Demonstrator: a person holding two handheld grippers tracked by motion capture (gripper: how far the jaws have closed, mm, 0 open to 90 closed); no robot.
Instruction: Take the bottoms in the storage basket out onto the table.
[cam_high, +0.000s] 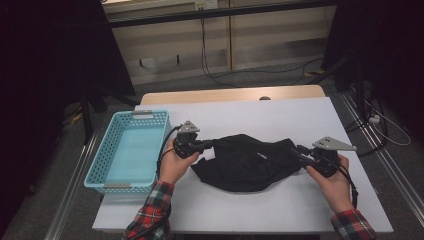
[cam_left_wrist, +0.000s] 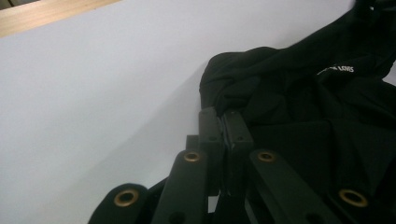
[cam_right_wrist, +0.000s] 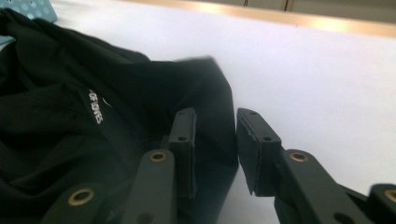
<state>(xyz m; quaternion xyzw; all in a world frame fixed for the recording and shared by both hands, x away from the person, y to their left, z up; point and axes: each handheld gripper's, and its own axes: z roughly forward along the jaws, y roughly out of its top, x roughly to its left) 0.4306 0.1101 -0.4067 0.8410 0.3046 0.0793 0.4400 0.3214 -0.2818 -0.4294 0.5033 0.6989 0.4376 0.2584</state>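
Pinching black garment (cam_high: 247, 162) edge, L claw (cam_high: 212, 145) clamped; R claw (cam_high: 299, 154) level, jaws parted.

wide bare bench (cam_high: 280, 112) beyond the black garment (cam_high: 245, 162) and in front of it; the blue basket (cam_high: 127, 150) walls off the left, close beside the left gripper (cam_high: 207, 145).

The black garment (cam_left_wrist: 303, 107) runs off the left gripper view at three o'clock; its white lettering (cam_right_wrist: 95, 106) is too blurred to read fully.
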